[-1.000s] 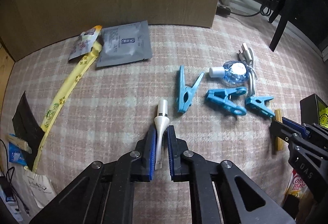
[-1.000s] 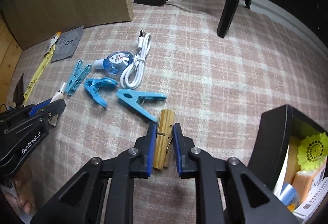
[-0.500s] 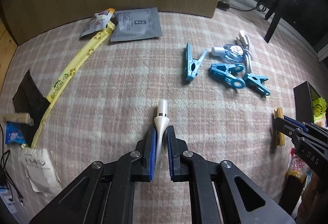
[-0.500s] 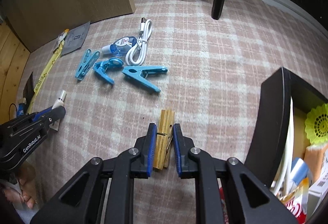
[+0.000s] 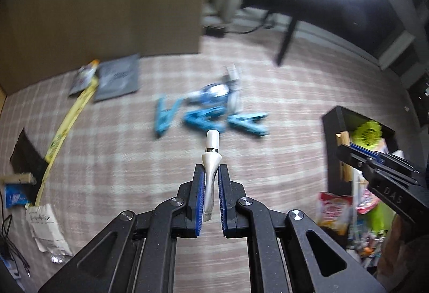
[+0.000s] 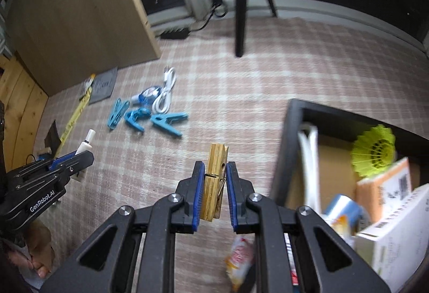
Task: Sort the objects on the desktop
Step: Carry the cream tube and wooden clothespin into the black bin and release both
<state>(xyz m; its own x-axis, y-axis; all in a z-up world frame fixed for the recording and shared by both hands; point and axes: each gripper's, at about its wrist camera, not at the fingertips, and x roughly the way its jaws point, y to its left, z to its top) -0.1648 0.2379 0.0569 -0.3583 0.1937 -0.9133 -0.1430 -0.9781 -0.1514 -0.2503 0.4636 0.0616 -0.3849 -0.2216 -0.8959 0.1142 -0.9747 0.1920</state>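
- Left gripper (image 5: 211, 176): jaws clamped on a small white tube (image 5: 210, 158); its capped tip sticks out past the fingertips, held clear above the checked cloth (image 5: 281, 94) that covers the desk.
- Right gripper (image 6: 215, 172): jaws closed on a wooden clothespin (image 6: 215, 167), gripped across its flat sides; the far end projects beyond the pads, off the cloth.
- Black box (image 6: 291, 132): sits at the right edge of the desk, just right of the right gripper. Inside: a yellow shuttlecock (image 6: 374, 150), a white carton (image 6: 396, 234), an orange packet, other items too blurred to name.
- Three blue clothespins (image 6: 146, 118): lying in a row on the cloth near the middle of the desk, well apart from both grippers.
- Small blue bottle (image 6: 147, 94) and coiled white cable (image 6: 165, 94): side by side just behind the blue pins; whether they touch, I cannot tell.
- Grey sachet (image 6: 103, 85) and yellow strip (image 6: 73, 118): toward the back-left corner, beside the brown board (image 6: 80, 11) standing along the back edge.
- Left wrist view is motion-blurred; detail of the desk items is taken from the right wrist view.
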